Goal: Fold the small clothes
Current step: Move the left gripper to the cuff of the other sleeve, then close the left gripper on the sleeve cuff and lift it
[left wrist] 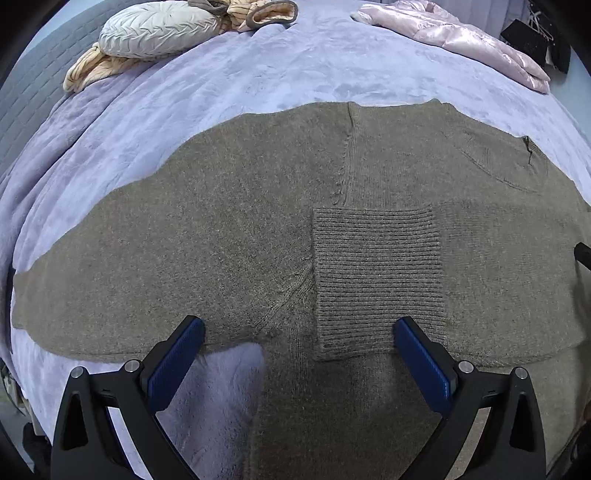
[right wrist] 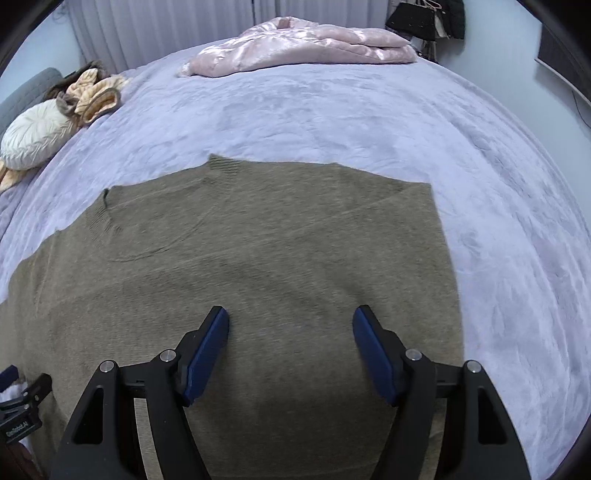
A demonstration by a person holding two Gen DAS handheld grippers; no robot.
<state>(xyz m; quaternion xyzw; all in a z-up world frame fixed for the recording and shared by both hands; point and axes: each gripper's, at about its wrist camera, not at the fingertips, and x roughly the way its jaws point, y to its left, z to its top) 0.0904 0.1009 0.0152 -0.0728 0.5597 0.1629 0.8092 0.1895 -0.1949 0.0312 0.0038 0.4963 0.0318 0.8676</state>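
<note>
An olive-brown knit sweater lies flat on the lavender bed cover. One sleeve is folded across the body, and its ribbed cuff lies just ahead of my left gripper. The left gripper is open and empty, low over the sweater's near edge. In the right wrist view the sweater shows its neckline at the left and a straight folded edge at the right. My right gripper is open and empty above the sweater's body. The left gripper's edge shows at the far left.
A pink satin quilt lies at the far side of the bed. A white round cushion and a striped peach garment lie at the far left. Dark bags hang on the wall behind.
</note>
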